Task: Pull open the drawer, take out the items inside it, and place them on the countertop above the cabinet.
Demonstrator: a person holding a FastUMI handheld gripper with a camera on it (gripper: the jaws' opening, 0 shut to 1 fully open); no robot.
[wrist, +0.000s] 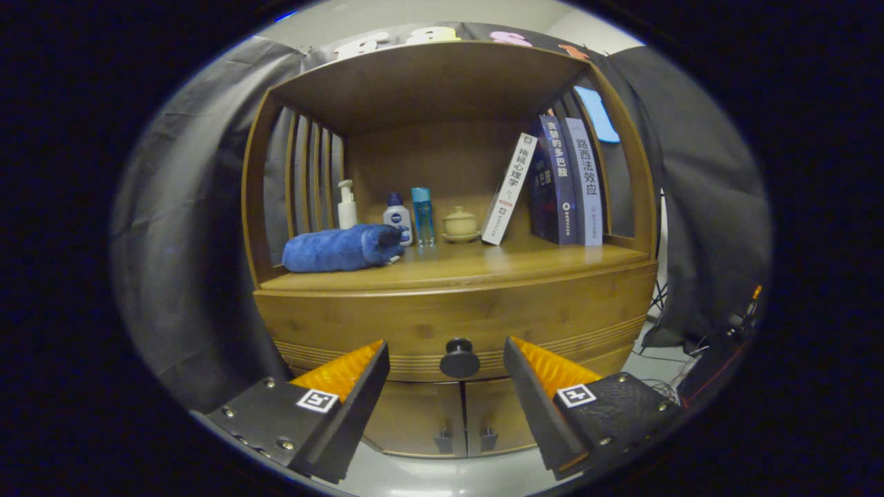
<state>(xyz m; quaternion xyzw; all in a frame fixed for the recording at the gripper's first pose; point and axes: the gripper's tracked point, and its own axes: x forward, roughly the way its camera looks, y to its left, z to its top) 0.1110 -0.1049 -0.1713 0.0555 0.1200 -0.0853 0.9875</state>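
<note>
Gripper fingers spread wide, holding nothing; drawer shut, knob between fingertips, just beyond them; risk: closing off-centre, pads slip off round knob; items inside unseen; countertop crowded by towel, bottles.

I see the wooden cabinet's countertop carrying a rolled blue towel at left, then a white pump bottle, a blue-capped lotion bottle, a clear blue bottle, a lidded ceramic cup, and books at right, one leaning.
</note>
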